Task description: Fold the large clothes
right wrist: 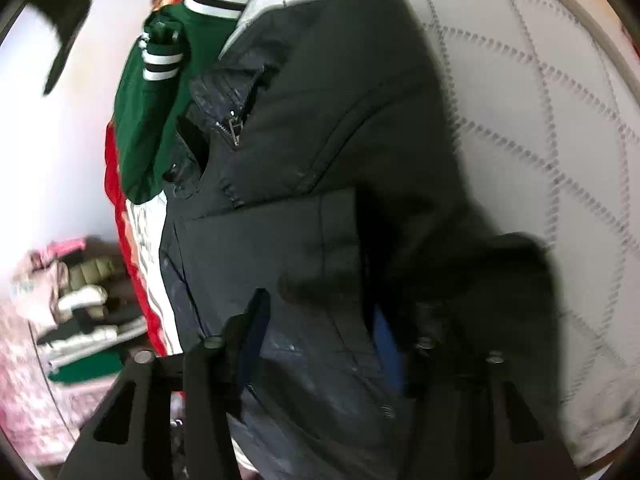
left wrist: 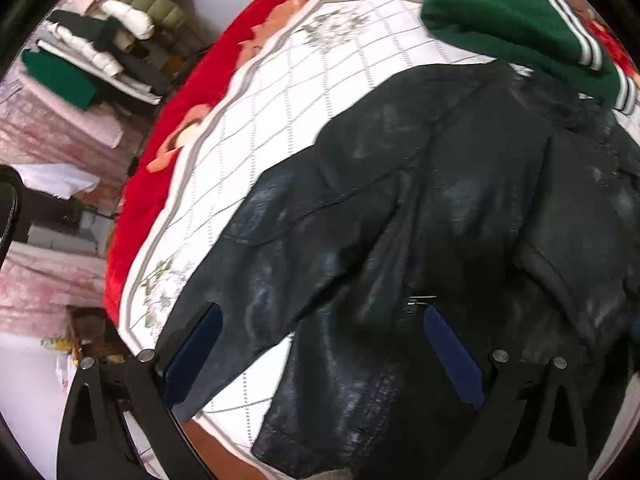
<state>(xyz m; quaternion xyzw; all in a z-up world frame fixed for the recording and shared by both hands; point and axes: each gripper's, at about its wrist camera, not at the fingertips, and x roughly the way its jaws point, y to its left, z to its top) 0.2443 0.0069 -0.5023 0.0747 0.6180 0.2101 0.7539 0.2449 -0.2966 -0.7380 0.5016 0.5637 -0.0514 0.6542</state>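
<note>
A large black leather-look jacket (left wrist: pixel 420 208) lies spread on a white quilted bed cover (left wrist: pixel 288 92). My left gripper (left wrist: pixel 324 356) is open just above the jacket's lower part, its blue-padded fingers (left wrist: pixel 452 356) wide apart with nothing between them. In the right wrist view the same jacket (right wrist: pixel 320 168) lies partly folded, its zipper near the collar. My right gripper (right wrist: pixel 320 336) is low over the jacket, with black fabric lying between its fingers. The fingers stand apart; whether they pinch the fabric I cannot tell.
A green sweater with white-striped cuffs (left wrist: pixel 516 28) lies at the jacket's collar end, also in the right wrist view (right wrist: pixel 152 120). A red floral blanket (left wrist: pixel 168 184) edges the bed. A pile of folded clothes (left wrist: pixel 104 44) sits beyond the bed.
</note>
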